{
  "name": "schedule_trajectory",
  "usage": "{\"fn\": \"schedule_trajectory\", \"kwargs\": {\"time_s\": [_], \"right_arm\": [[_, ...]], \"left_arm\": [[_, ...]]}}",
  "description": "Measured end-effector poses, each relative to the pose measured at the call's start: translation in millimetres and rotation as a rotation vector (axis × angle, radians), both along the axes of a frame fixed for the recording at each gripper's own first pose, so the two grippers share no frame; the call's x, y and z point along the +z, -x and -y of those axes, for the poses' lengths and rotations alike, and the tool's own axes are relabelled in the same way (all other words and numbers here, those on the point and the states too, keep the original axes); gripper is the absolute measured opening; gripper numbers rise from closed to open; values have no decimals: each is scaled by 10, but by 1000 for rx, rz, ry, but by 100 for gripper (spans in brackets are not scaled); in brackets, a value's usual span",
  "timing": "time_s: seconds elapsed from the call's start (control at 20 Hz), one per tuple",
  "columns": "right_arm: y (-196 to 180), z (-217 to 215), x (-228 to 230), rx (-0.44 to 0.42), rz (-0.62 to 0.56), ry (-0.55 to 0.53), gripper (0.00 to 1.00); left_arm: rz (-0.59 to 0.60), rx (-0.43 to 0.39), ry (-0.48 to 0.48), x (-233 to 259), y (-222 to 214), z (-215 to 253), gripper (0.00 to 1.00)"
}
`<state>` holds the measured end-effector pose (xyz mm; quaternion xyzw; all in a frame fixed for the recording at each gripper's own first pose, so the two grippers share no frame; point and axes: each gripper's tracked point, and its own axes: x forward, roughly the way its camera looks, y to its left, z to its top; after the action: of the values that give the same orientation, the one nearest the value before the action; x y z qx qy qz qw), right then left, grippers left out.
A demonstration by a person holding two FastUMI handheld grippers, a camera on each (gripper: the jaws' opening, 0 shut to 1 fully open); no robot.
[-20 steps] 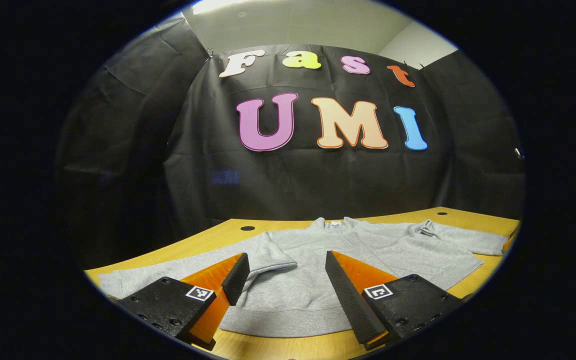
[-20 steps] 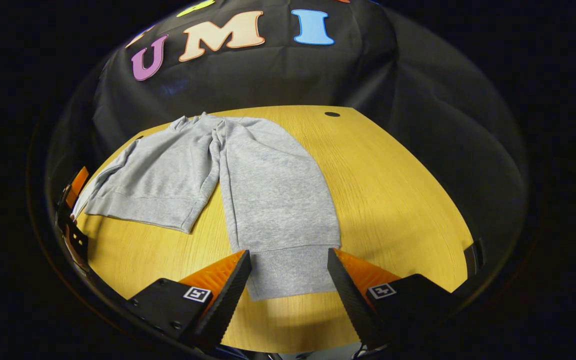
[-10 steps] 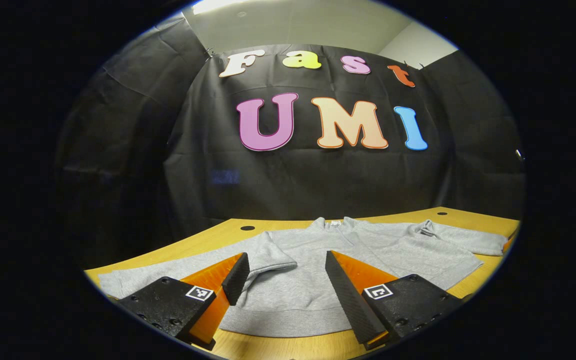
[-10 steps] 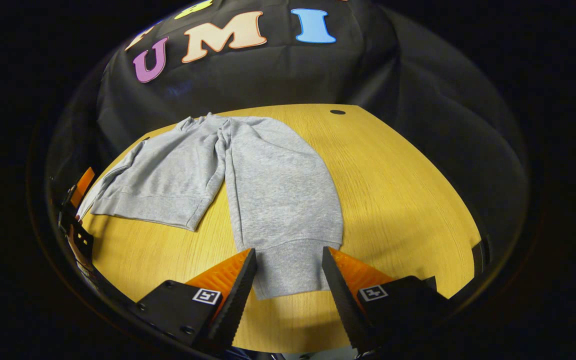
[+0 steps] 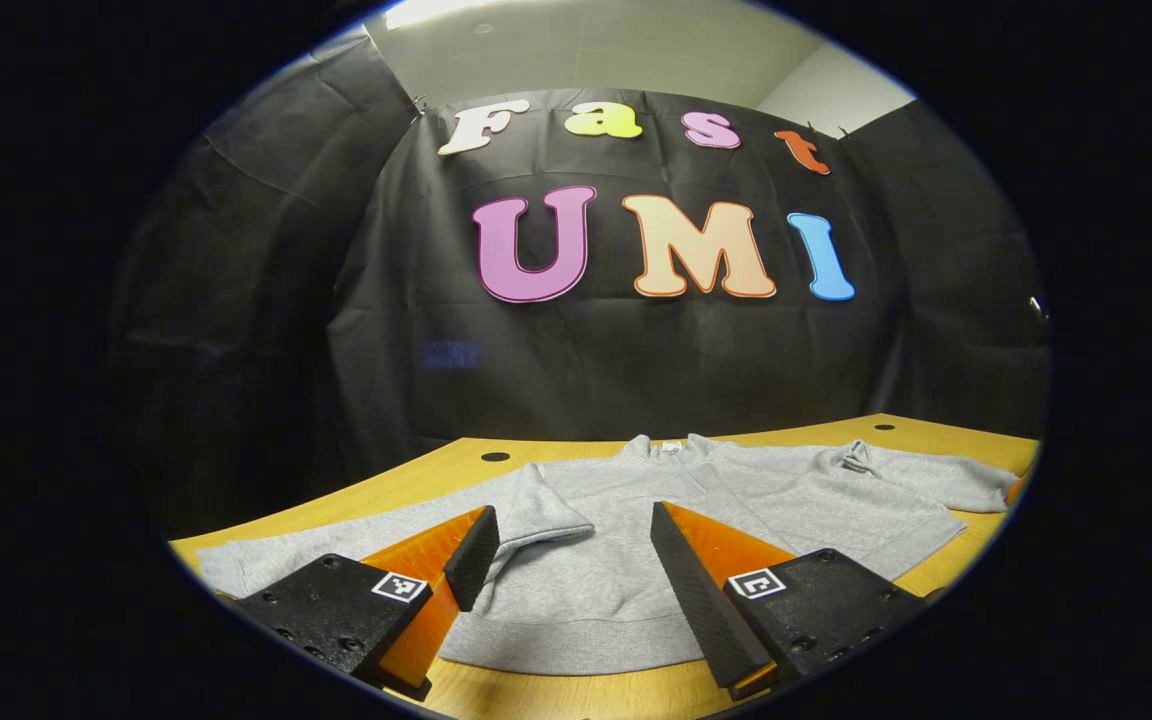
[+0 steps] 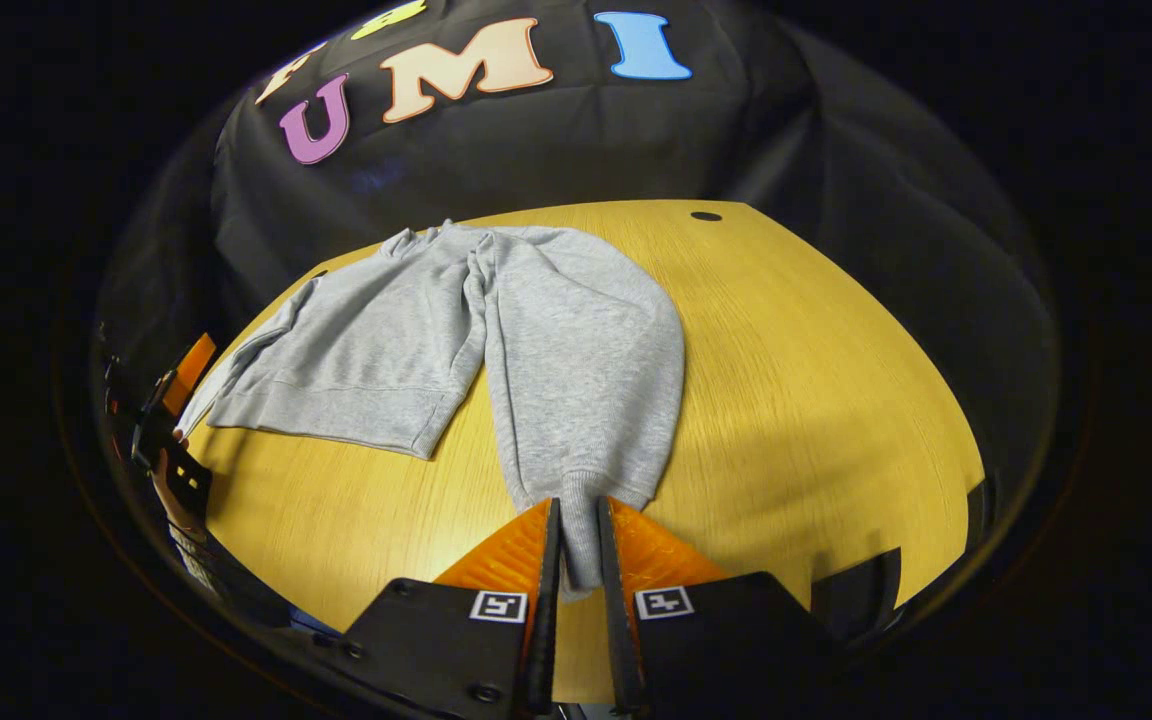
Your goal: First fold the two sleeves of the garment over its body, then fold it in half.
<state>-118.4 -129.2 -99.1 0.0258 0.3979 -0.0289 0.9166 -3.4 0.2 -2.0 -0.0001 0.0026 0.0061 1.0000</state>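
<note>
Right gripper [image 6: 572,560] fingers have closed on sleeve cuff [image 6: 584,530]; left gripper [image 5: 571,560] spread above hem.

A yellow wooden table [image 6: 816,380] with small round holes stands before black cloth walls [image 5: 266,330]; above, a pale ceiling [image 5: 586,45] with a light.

This is a recording booth set up inside an ordinary room. Black cloth [image 5: 266,300], creased and pinned at its top edge, hangs as the wall behind and around a rounded wooden worktop [image 6: 816,370] with small dark holes in its surface. Above the cloth, a plain pale ceiling [image 5: 586,45] with a bright light shows.
</note>
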Motion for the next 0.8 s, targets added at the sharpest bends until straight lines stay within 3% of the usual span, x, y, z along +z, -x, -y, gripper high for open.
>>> {"fn": "schedule_trajectory", "kwargs": {"time_s": [0.1, 0.15, 0.25, 0.3, 0.55, 0.8], "right_arm": [[-15, -9, 13, -14, -2, -12, 21], [-14, -12, 15, -18, -9, -12, 11], [-24, -15, 14, -19, -20, 10, 11], [-21, -16, 26, -15, -28, 22, 5], [-231, -25, 312, 21, 1, 77, 5], [-768, -73, 973, 63, 116, 135, 5]], "left_arm": [[-1, 0, 0, 10, -1, -1, 93], [-1, -1, 0, 11, -14, 2, 93], [0, -3, 0, 3, -16, 6, 93], [0, -4, 0, 8, -16, 9, 93], [0, -13, 1, 4, -14, 17, 93], [0, -19, 2, 11, -16, 20, 93]]}}
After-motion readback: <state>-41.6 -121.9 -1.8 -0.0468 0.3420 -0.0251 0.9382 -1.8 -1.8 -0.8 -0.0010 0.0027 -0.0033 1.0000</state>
